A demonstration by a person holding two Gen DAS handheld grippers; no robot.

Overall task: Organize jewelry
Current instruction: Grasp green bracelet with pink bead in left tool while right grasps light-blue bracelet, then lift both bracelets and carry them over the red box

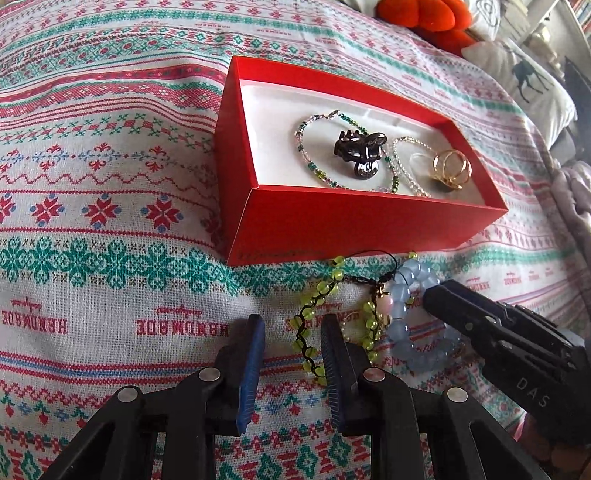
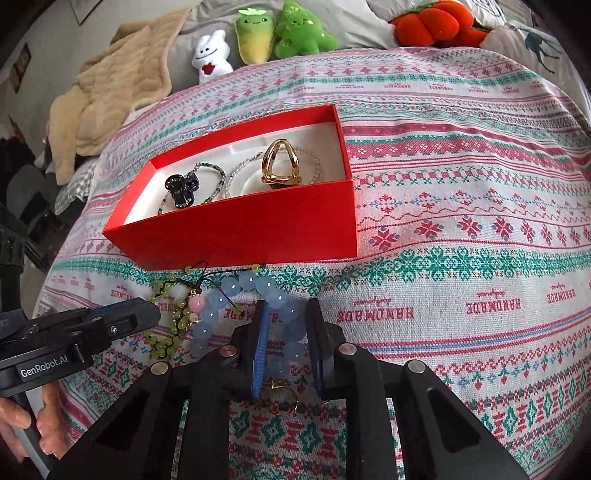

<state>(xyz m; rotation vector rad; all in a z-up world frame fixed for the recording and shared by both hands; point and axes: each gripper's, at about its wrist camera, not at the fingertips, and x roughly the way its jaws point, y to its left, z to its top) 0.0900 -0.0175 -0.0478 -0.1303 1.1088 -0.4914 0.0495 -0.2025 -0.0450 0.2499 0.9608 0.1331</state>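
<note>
A red box (image 1: 332, 225) (image 2: 258, 229) lies on the patterned cloth. It holds a dark hair claw (image 1: 360, 153) (image 2: 181, 190), beaded bracelets (image 1: 314, 166) and gold rings (image 1: 452, 168) (image 2: 282, 162). In front of the box lie a blue bead bracelet (image 1: 410, 321) (image 2: 236, 291) and a green bead bracelet on black cord (image 1: 317, 306) (image 2: 166, 332). My left gripper (image 1: 291, 325) is open over the green bracelet's left part. My right gripper (image 2: 286, 314) (image 1: 436, 295) is open, its jaws straddling the blue bracelet's near side. A small gold ring (image 2: 282, 397) lies under it.
Plush toys (image 2: 288, 33) and an orange plush (image 1: 432, 18) (image 2: 432, 22) sit behind the cloth. A beige blanket (image 2: 110, 92) lies far left. A pillow with a deer print (image 1: 524, 77) is at the right.
</note>
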